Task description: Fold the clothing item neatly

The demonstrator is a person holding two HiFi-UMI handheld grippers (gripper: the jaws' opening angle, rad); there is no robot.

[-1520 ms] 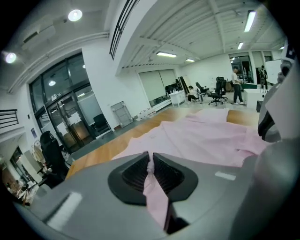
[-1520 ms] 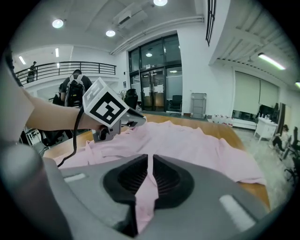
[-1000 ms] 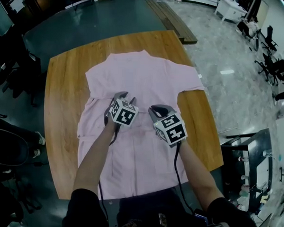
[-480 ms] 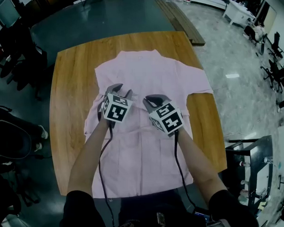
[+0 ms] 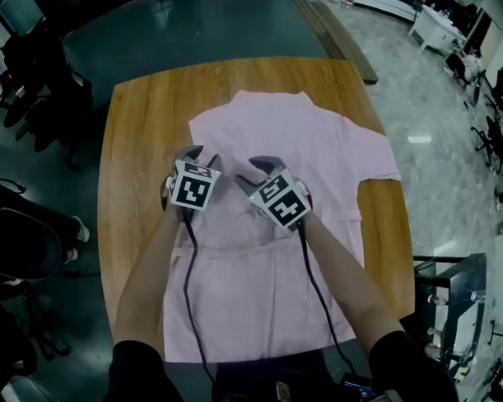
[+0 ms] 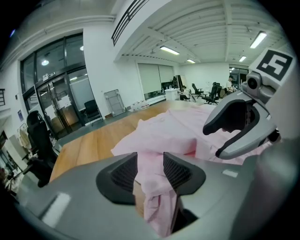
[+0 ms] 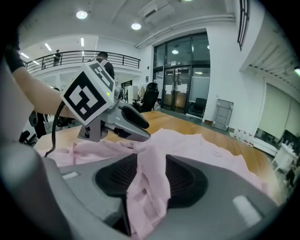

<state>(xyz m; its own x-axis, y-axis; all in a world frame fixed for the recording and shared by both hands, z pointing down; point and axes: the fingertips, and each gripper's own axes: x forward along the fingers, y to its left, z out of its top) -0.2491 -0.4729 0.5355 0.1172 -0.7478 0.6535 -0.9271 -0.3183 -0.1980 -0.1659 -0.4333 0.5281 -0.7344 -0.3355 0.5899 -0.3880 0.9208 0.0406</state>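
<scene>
the pink shirt (image 5: 315,144) is lying flat on the table (image 5: 134,142). the left gripper (image 5: 199,154) is sitting loose around a fold of it. the right gripper (image 5: 255,172) has just been opening, with cloth still hanging between its jaws. both should be pinching tight and lifting together.

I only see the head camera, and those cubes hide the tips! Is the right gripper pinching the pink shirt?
Observer: Not pinching. A bunch of shirt stands between the right gripper's jaws, but they have just been opening and sit apart.
Operator: What about the left one?
Observer: The left gripper is open as well, its jaws lately widened, with the shirt's edge between them.
Operator: Is anyone upstairs?
Observer: Yes, a far-off person stands at a balcony railing.
</scene>
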